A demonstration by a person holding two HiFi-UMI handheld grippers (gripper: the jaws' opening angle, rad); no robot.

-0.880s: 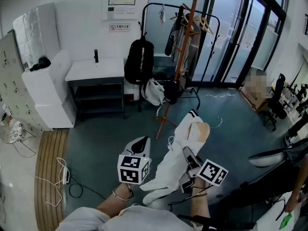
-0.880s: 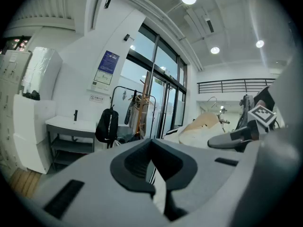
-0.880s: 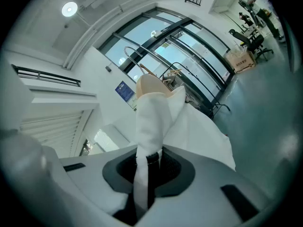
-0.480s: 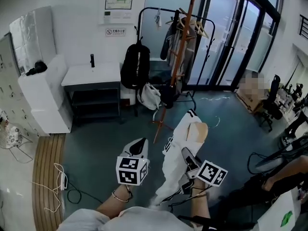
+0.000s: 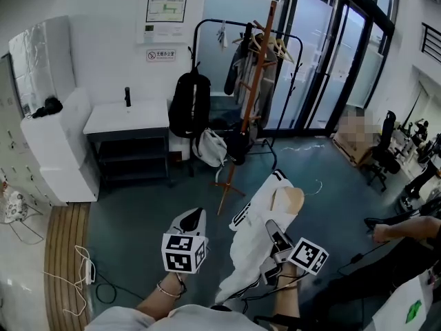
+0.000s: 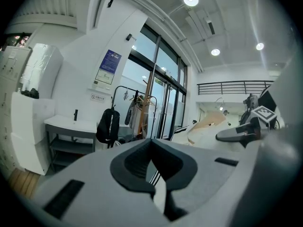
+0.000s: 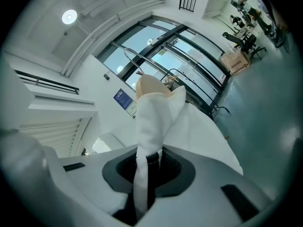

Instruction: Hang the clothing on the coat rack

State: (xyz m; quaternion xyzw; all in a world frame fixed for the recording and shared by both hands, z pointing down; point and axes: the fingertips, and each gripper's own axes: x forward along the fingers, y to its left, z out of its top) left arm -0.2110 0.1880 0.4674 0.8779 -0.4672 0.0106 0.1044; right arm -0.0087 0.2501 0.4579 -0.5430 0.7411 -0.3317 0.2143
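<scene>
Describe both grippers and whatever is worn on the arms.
The left gripper and right gripper have pale grey bodies with dark pads; each carries a white cube printed with black square markers. A thin bracelet circles the left wrist.

Coat rack (image 6: 152, 79) base hidden behind left gripper (image 6: 151, 142); wall notice (image 5: 166, 4) txt too small.

White garment (image 5: 251, 234) hangs mid-air; wooden coat rack (image 5: 252, 102) upright, apart.
</scene>
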